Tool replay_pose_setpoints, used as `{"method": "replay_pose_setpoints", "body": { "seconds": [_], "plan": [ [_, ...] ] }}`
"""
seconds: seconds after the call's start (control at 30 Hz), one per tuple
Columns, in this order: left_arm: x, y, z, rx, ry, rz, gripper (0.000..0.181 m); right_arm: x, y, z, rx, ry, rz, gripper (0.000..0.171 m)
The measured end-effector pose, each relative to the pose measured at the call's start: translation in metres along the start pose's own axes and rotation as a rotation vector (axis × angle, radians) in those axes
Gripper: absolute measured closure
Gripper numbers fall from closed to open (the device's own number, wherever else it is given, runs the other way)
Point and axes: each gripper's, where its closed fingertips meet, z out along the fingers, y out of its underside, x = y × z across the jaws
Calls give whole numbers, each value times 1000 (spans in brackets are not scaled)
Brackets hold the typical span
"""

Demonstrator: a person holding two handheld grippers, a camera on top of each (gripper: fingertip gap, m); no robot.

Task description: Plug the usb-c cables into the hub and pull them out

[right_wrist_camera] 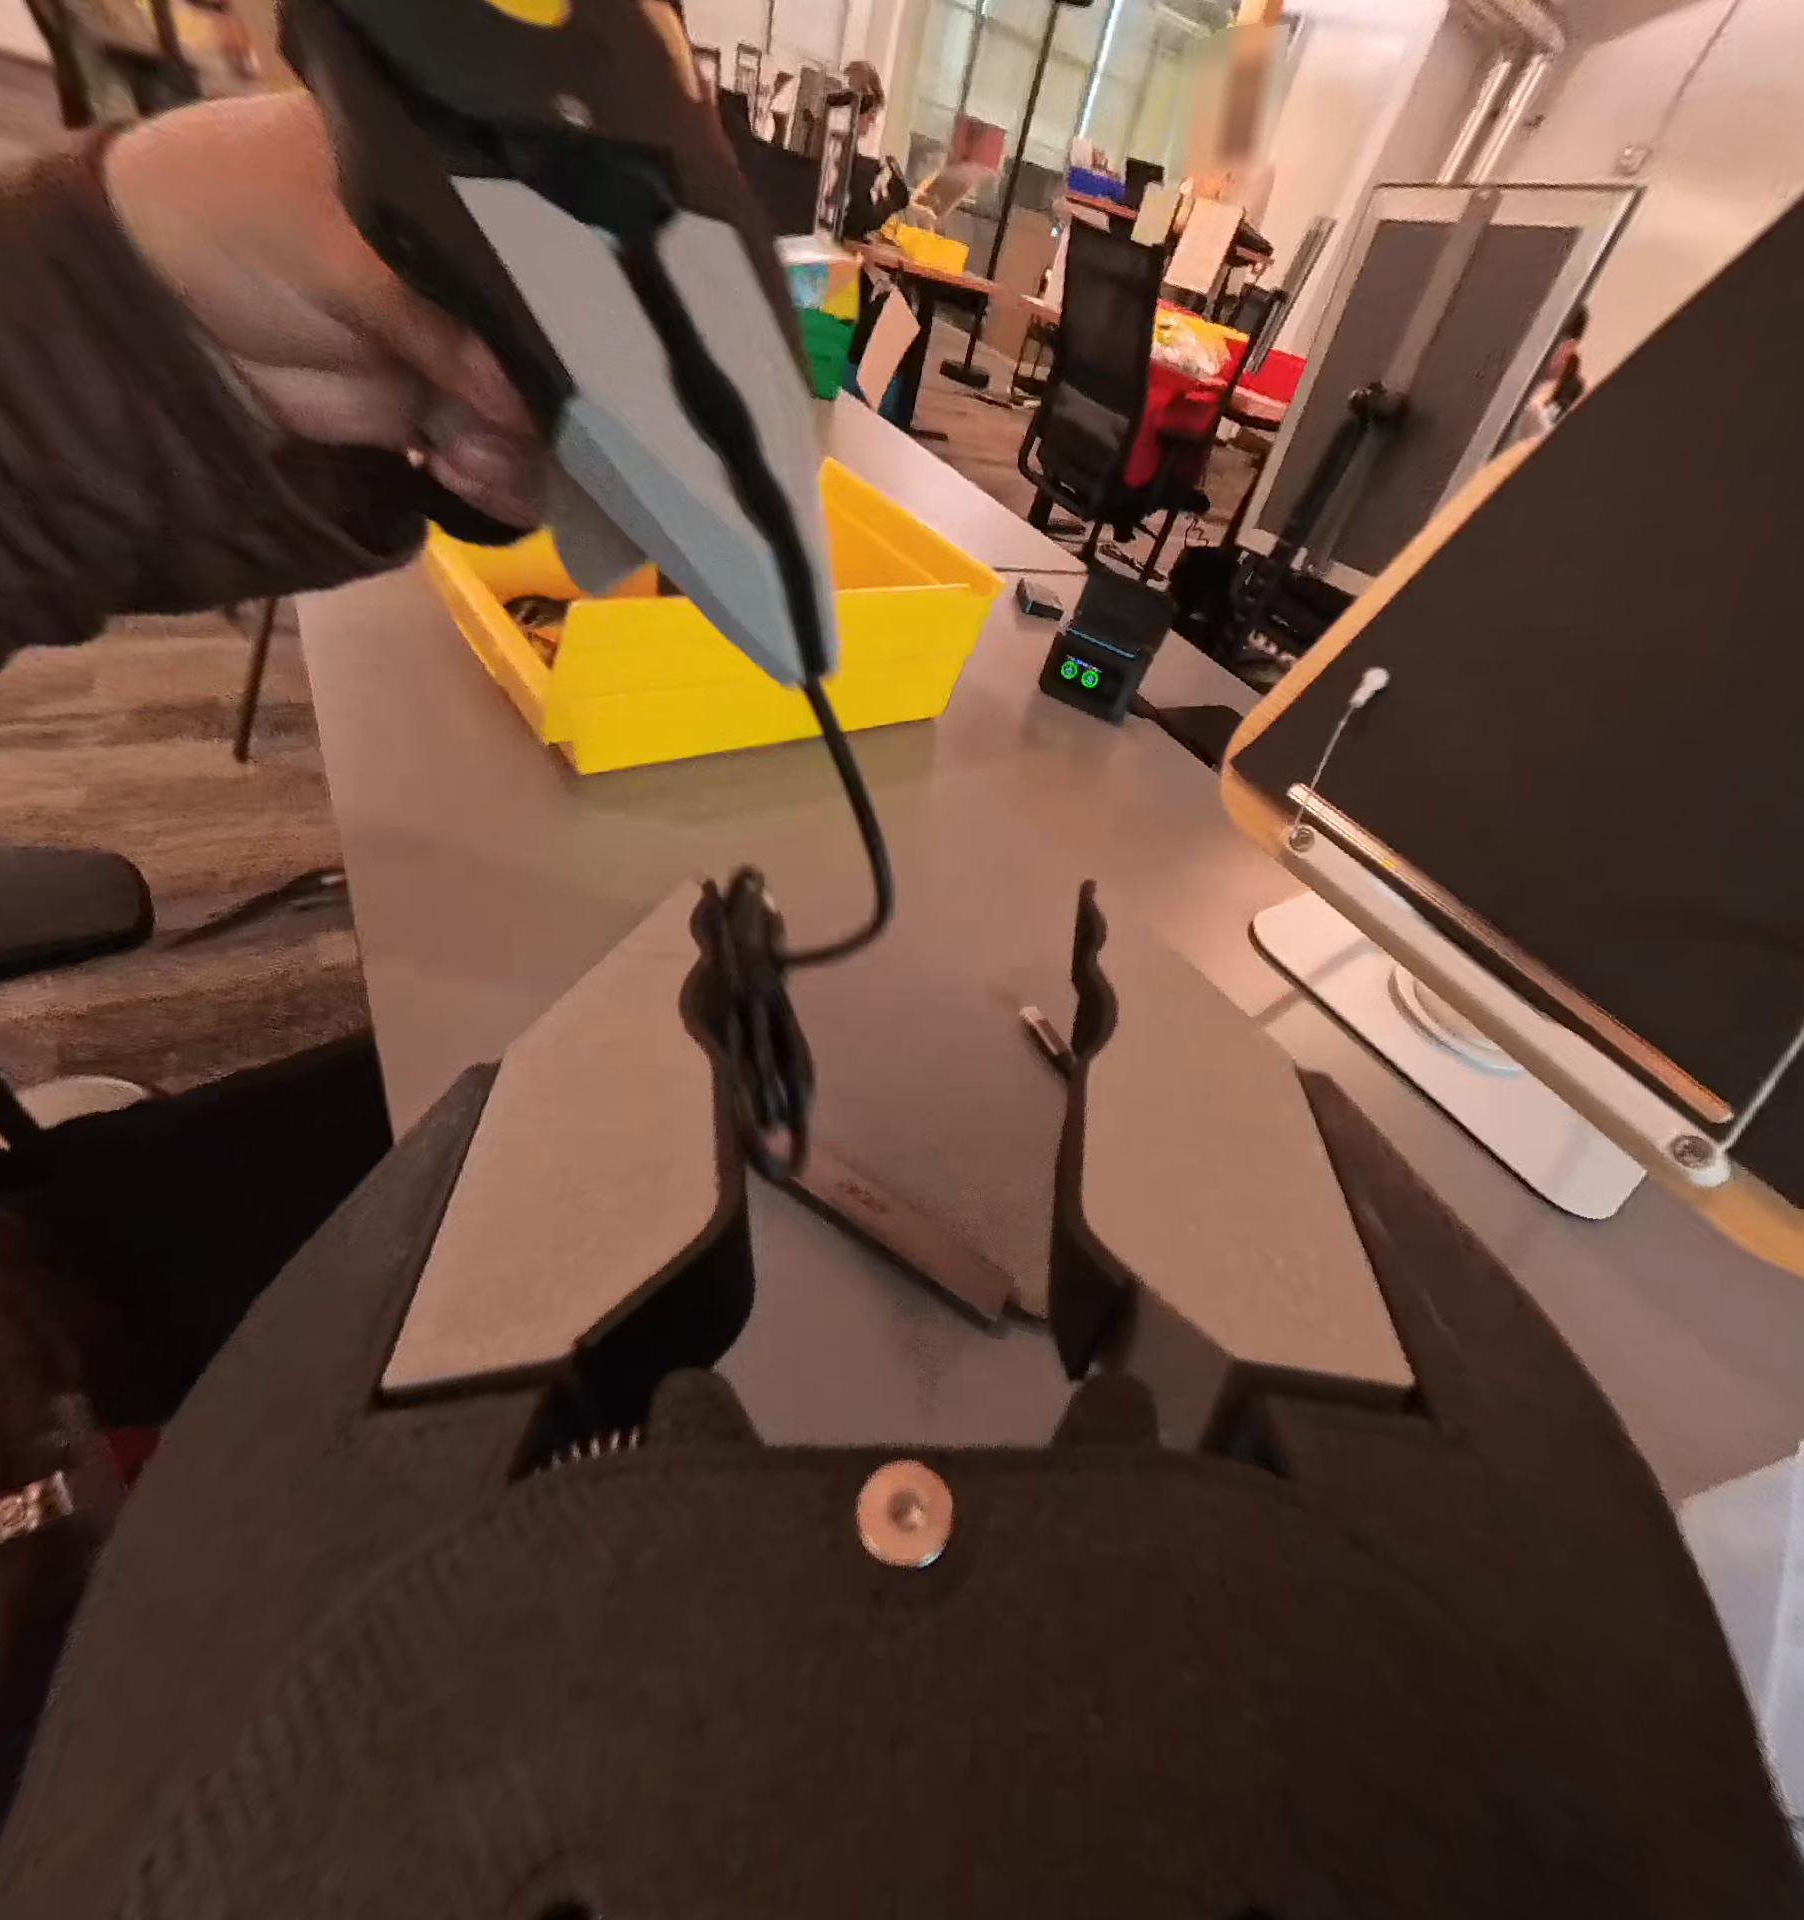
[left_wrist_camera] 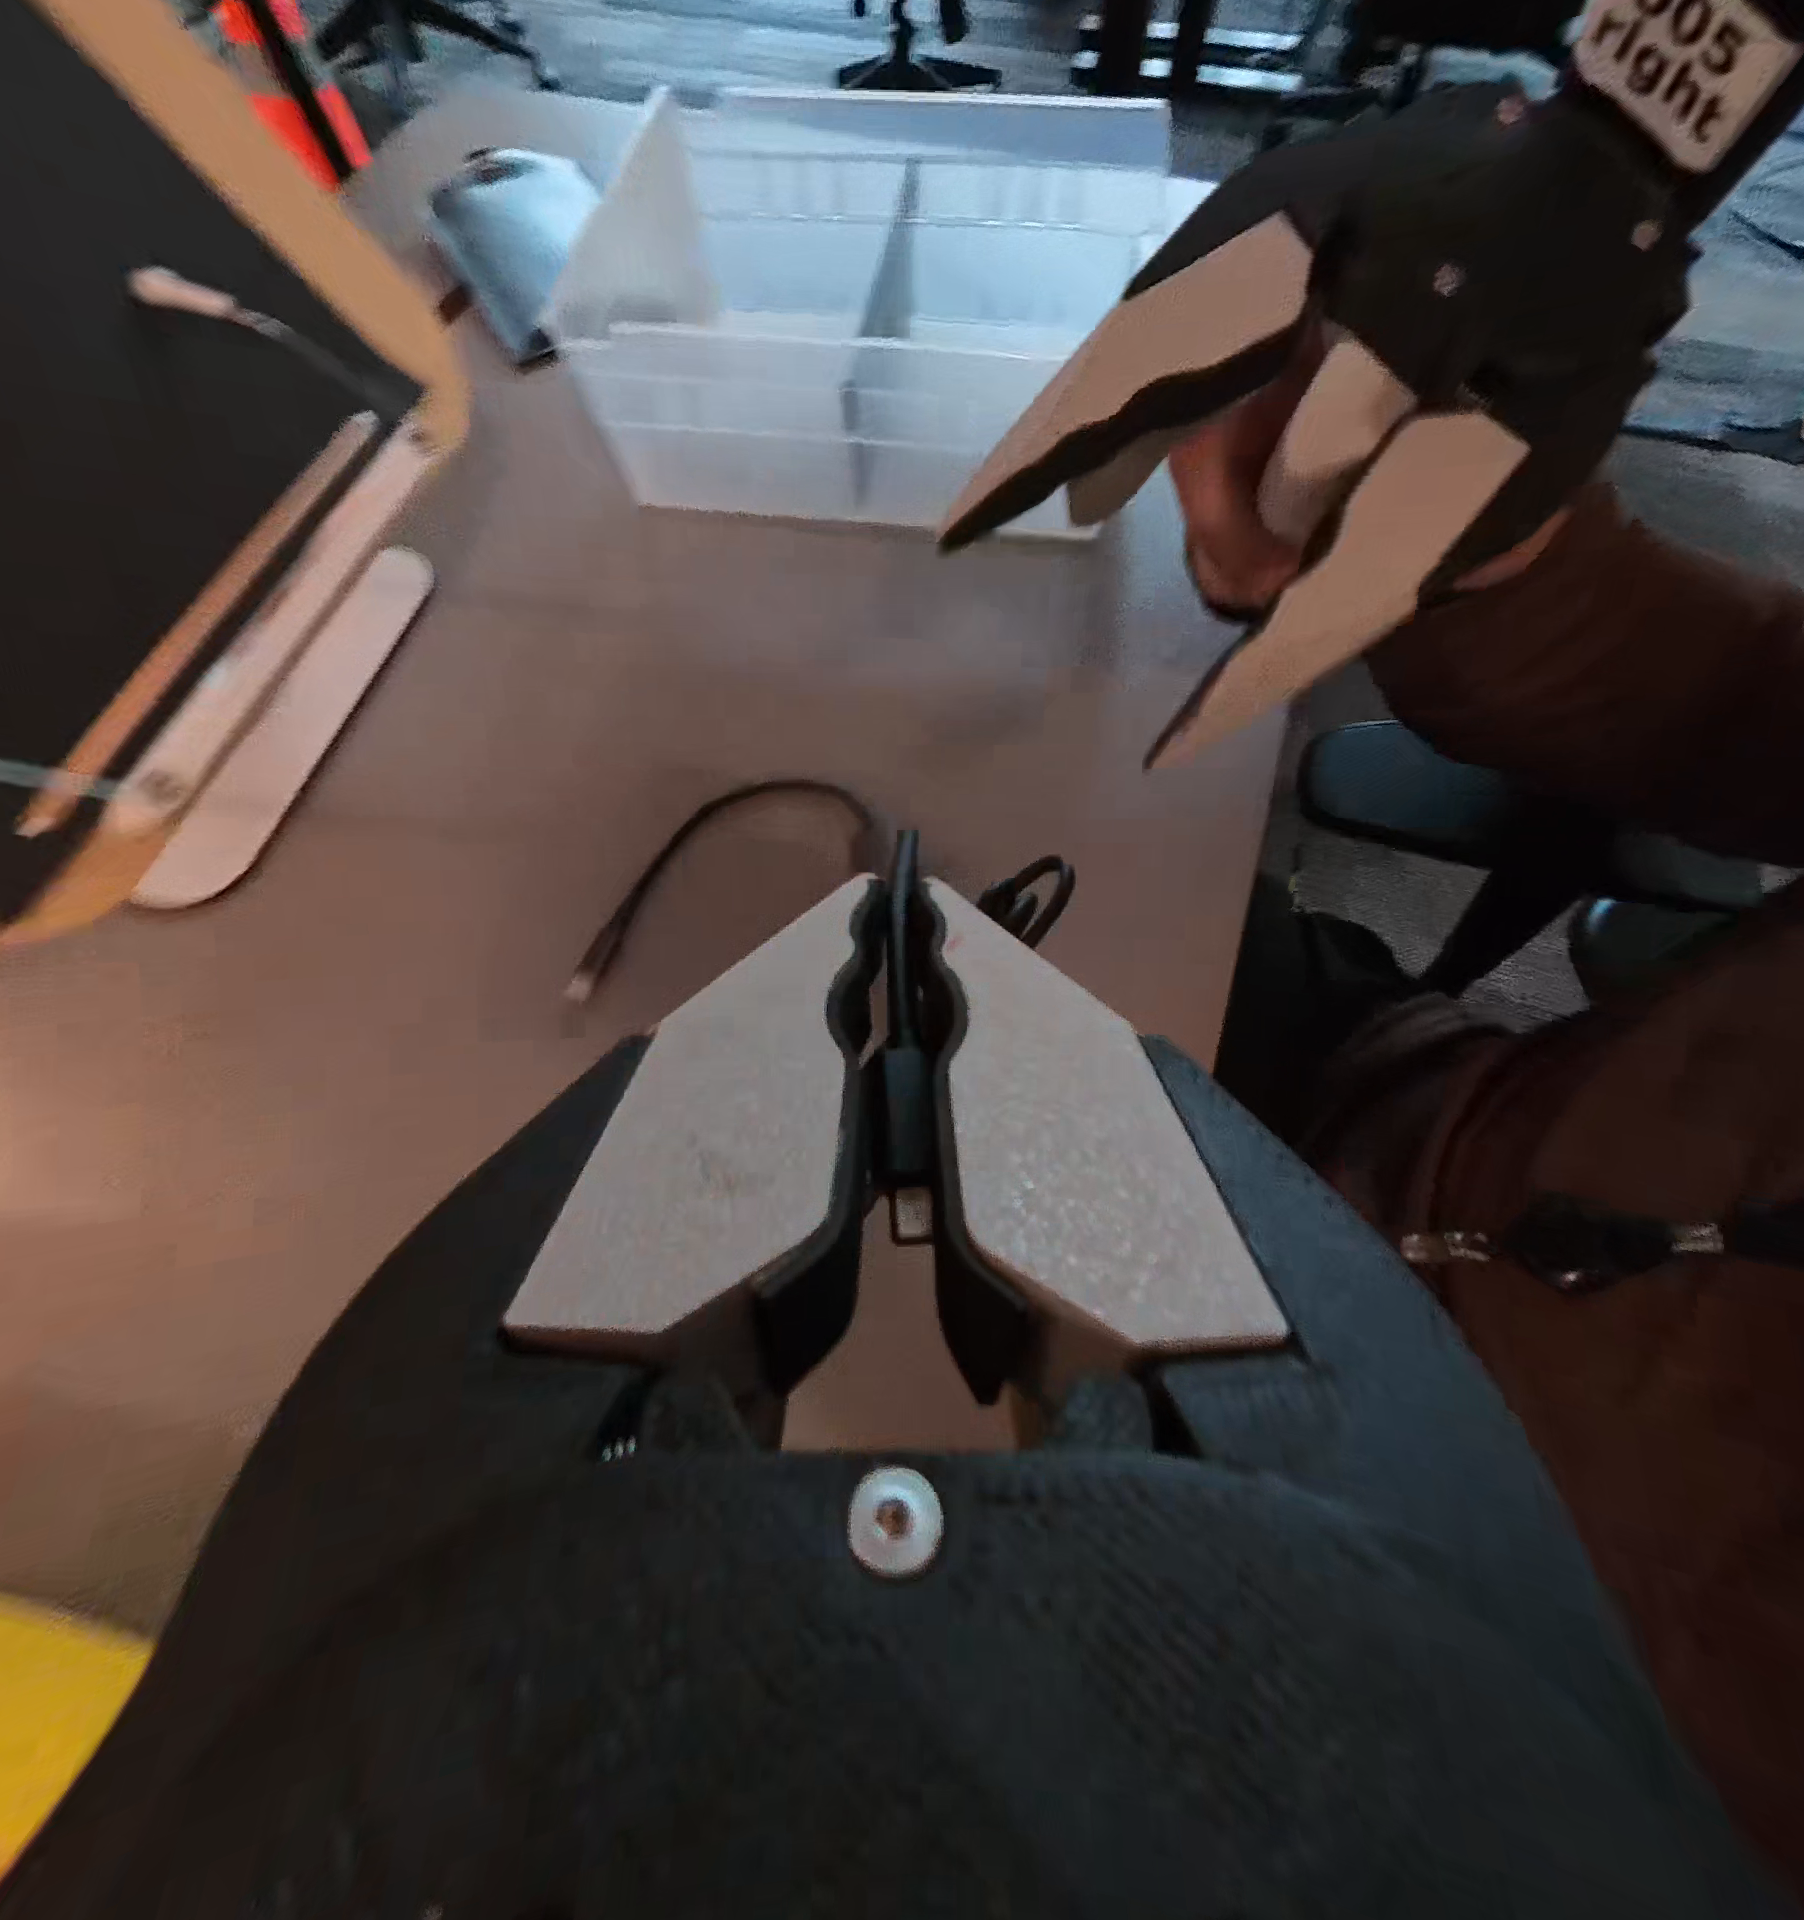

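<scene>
My left gripper is shut on a black USB-C cable, held above the table. The cable's silver plug tip points back toward the camera. In the right wrist view the left gripper is raised at upper left, and the cable hangs from it in a curve. My right gripper is open and empty, low over the dark flat hub on the table. A bundle of black cable lies at the hub's far end. A second loose cable lies on the table, and its plug is by the right finger.
A yellow bin stands beyond the hub. A small black device with green lights sits behind it. A monitor on a white stand is on one side. A white divided tray stands at the far end. The table edge and a chair are on the right.
</scene>
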Motion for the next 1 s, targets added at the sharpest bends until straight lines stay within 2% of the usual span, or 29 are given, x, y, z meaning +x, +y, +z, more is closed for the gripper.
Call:
{"method": "replay_pose_setpoints", "body": {
  "seconds": [0.13,0.17,0.2,0.27,0.3,0.37,0.47,0.53,0.67,0.73,0.87,0.93,1.0],
  "plan": [
    [26,-26,48,43,99,56,179,4,20,6,-128,63,-76,124],
    [31,-33,54,63,111,75,179,7,24,6,-153,74,-93,138],
    [35,-39,58,78,122,85,179,13,27,4,-168,98,-113,162],
    [31,-47,67,116,98,68,179,37,31,-7,-209,213,-182,171],
    [24,-49,72,132,66,39,177,52,35,-15,-258,284,-220,171],
    [14,-41,82,128,59,-25,159,83,41,-35,-349,443,-296,171],
    [-8,-12,96,108,30,-117,156,110,52,-55,-436,572,-389,171],
    [-28,18,104,52,-22,-184,153,113,73,-54,-542,546,-415,171],
    [-14,78,119,-141,84,-287,135,111,120,-44,-728,454,-401,171],
    [-5,103,124,-241,79,-250,128,103,141,-36,-786,376,-345,169],
    [2,137,137,-377,25,-137,124,77,158,-18,-754,186,-122,147],
    [-1,135,141,-349,-11,-86,133,75,159,-17,-746,164,-85,133],
    [1,136,140,-353,-2,-56,160,68,156,-16,-730,132,-106,122]
  ]
}}
